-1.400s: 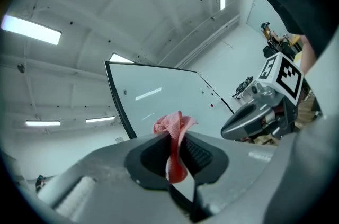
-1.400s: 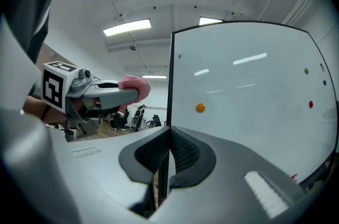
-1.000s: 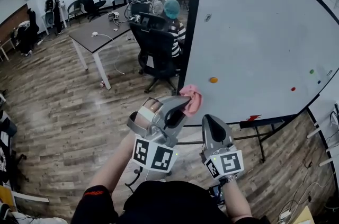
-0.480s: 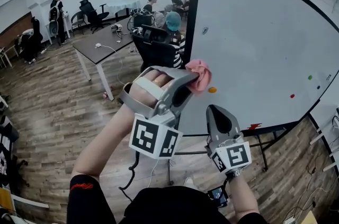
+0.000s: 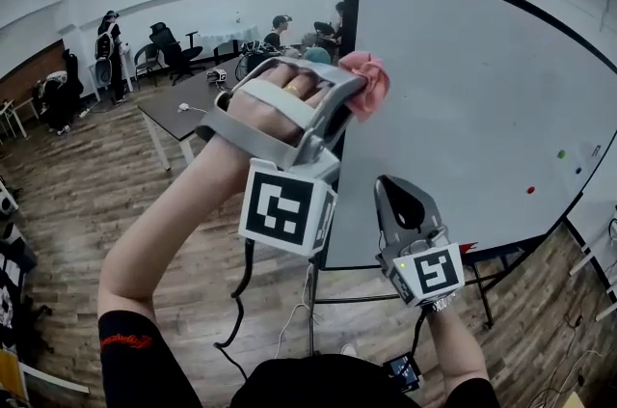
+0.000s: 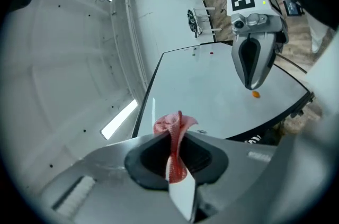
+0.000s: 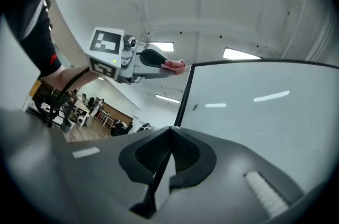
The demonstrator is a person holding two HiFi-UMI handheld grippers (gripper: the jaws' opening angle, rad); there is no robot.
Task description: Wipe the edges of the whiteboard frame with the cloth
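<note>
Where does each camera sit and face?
Head view: on the person's head, looking forward at the whiteboard; both forearms, left gripper and right gripper show.
Left gripper view: on the left gripper, facing the whiteboard past its jaws, shut on the cloth.
Right gripper view: on the right gripper, facing the frame; jaws shut, empty.
Shared: each gripper view shows the other gripper.

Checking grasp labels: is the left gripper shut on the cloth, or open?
Shut: the left gripper pinches the cloth between closed jaws; it bunches out past them.
</note>
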